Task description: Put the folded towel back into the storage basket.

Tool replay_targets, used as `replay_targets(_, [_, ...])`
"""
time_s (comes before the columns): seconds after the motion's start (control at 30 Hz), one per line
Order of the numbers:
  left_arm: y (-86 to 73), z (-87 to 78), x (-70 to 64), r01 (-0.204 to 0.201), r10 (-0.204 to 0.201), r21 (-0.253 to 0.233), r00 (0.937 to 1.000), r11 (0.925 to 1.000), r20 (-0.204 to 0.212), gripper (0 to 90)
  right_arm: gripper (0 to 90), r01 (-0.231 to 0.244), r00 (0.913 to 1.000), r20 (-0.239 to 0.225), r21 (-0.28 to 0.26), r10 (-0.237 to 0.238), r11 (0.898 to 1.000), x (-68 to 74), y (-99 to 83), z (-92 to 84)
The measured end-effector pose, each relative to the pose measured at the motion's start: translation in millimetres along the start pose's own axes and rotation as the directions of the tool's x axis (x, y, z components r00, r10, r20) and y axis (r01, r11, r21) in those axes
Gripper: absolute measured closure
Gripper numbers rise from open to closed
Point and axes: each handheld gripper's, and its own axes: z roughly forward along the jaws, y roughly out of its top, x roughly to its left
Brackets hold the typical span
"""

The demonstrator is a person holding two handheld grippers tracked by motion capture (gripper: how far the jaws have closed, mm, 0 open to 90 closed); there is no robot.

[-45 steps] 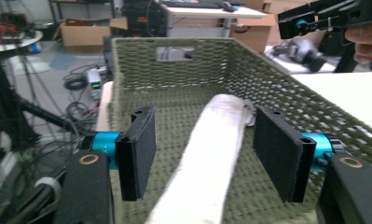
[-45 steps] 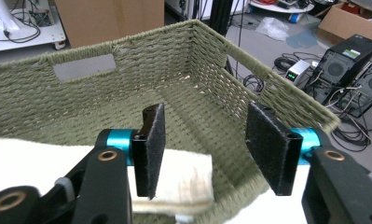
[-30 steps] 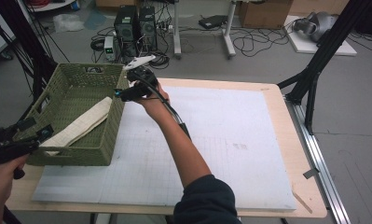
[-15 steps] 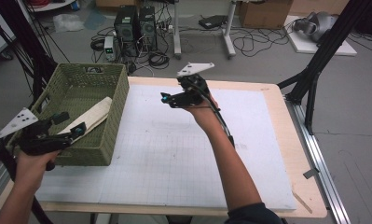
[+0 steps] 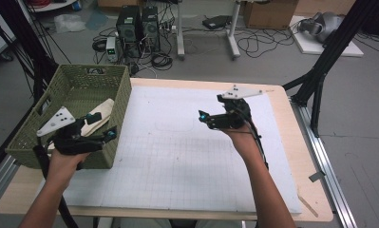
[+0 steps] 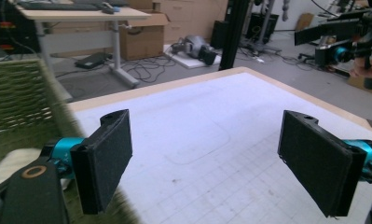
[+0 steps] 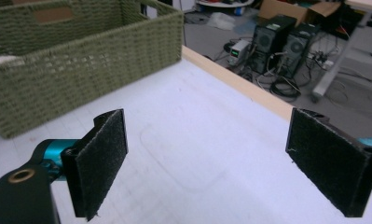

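Observation:
A green woven basket (image 5: 73, 95) stands at the table's left, with a folded cream cloth (image 5: 99, 116) lying inside it. My left gripper (image 5: 104, 126) hovers at the basket's near right corner, open, jaws wide apart with nothing between them (image 6: 207, 158); the basket wall (image 6: 16, 98) and the cloth (image 6: 13, 161) lie to its left. My right gripper (image 5: 203, 118) is held over the mat right of centre and points left toward the basket (image 7: 81, 60). Its jaws have just been opening and stand open and empty (image 7: 207, 158).
A white gridded mat (image 5: 177, 156) covers the wooden table (image 5: 301, 156). Computer towers (image 5: 139, 23) and cables sit on the floor beyond the far edge. Black stand legs rise at the left (image 5: 30, 52) and right (image 5: 320, 71).
My right gripper left the cloth at the basket's rim and swung right across the mat. My left hand came up from the lower left to the basket's near right corner.

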Motion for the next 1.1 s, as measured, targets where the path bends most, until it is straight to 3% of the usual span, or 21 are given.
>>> replay_targets(0.07, [-0.7, 8.1, -6.8, -0.005, 0.005, -0.004, 0.9999, 1.0000, 0.015, 18.1, 11.9, 0.001, 0.9995, 0.031, 0.008, -0.001, 1.000, -1.7, -13.9, -10.1])
replay_targets(0.2, [-4.5, 25.4, -20.4, -0.014, 0.013, 0.002, 0.9989, 0.9999, 0.044, 18.1, 11.9, -0.041, 0.9975, 0.058, 0.001, 0.041, 0.999, -8.4, -47.2, -30.4])
replay_targets(0.4, [-10.8, 51.0, -44.3, -0.039, 0.038, 0.014, 0.9945, 0.9991, 0.097, 18.9, 11.7, -0.104, 0.9878, 0.115, -0.016, 0.106, 0.994, -13.3, -92.9, -58.8])
replay_targets(0.57, [-24.8, 68.4, -60.5, -0.052, 0.048, 0.027, 0.9897, 0.9983, 0.135, 19.1, 11.7, -0.114, 0.9802, 0.161, -0.015, 0.115, 0.993, -15.7, -120.9, -76.1])
replay_targets(0.77, [-41.6, 79.5, -72.2, -0.049, 0.044, 0.032, 0.9872, 0.9983, 0.154, 19.4, 11.8, -0.120, 0.9726, 0.200, 0.000, 0.118, 0.993, -15.3, -137.2, -89.2])
replay_targets(1.1, [-59.5, 84.2, -73.3, -0.043, 0.032, 0.067, 0.9855, 0.9968, 0.167, 20.0, 11.7, -0.120, 0.9685, 0.222, 0.020, 0.113, 0.993, -12.6, -147.3, -93.9])
